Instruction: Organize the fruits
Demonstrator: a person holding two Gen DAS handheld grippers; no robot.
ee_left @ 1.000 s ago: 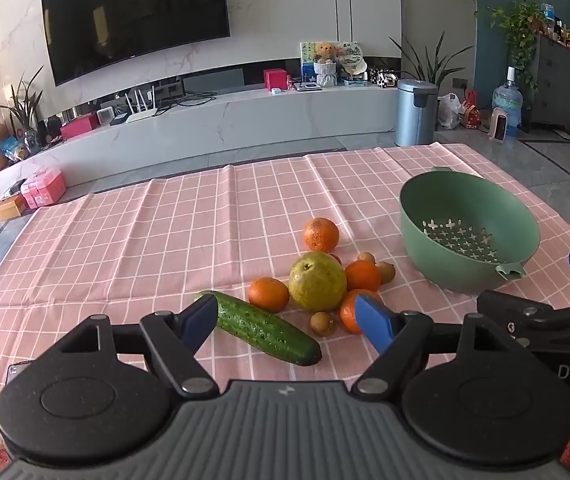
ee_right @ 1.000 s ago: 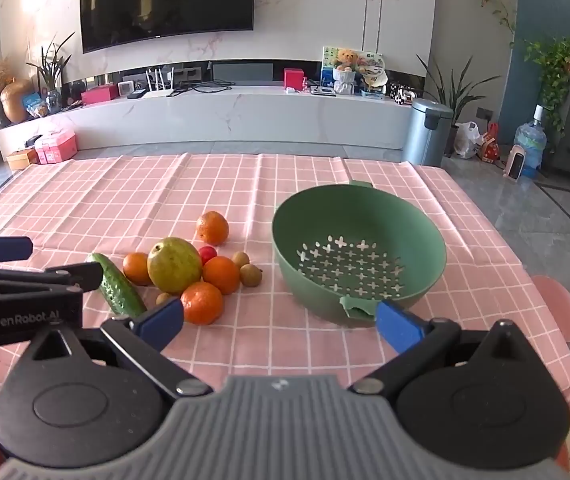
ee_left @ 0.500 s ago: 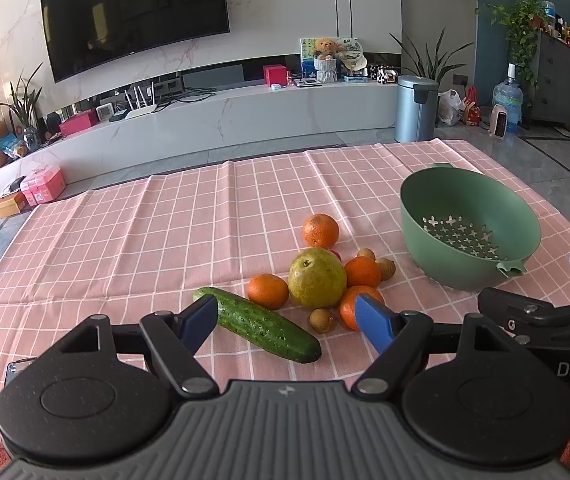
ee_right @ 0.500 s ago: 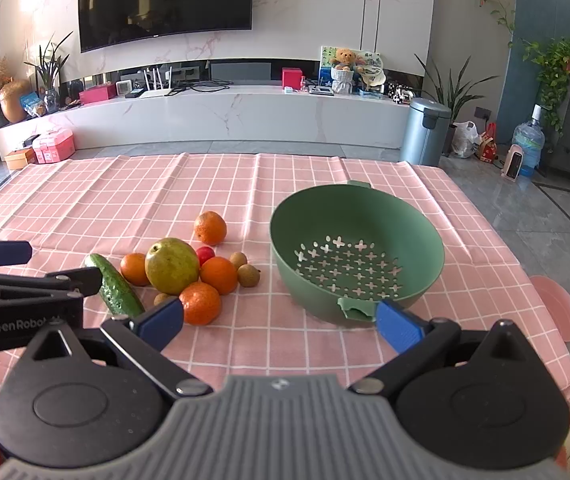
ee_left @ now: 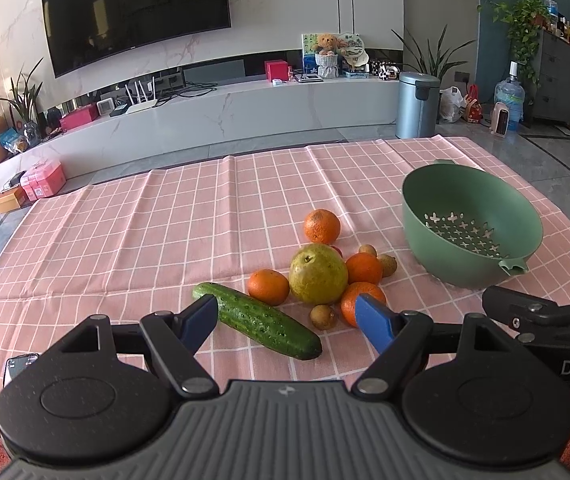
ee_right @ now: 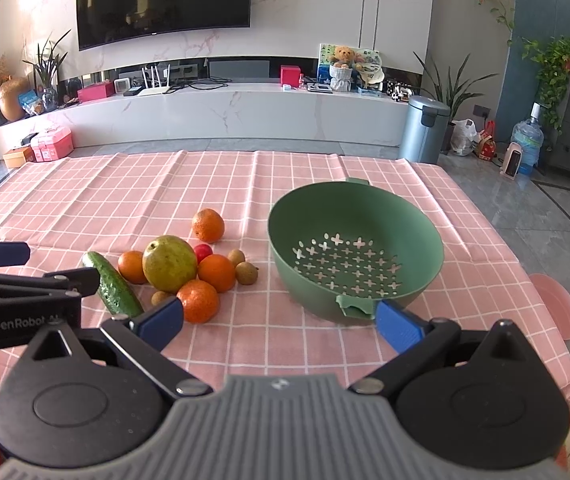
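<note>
Desk point(ee_left: 125, 240), pink check cloth. Green colander point(ee_right: 355, 248), empty, right of the pile. Cucumber point(ee_left: 257, 320), pear point(ee_left: 317, 274), four oranges point(ee_left: 268, 286), small fruits: clustered, touching. Left gripper point(ee_left: 285, 316) and right gripper point(ee_right: 279, 316): both spread wide, empty. Advice: lift outer pieces first, so the pile doesn't roll.

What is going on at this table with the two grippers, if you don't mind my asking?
A person holds a gripper in each hand, about to sort fruit. Both the left gripper and the right gripper are open and hold nothing. On the pink checked tablecloth lie a cucumber, a large green pear-like fruit, four oranges and some small fruits, clustered beside a green colander. Nothing is in the colander.
</note>
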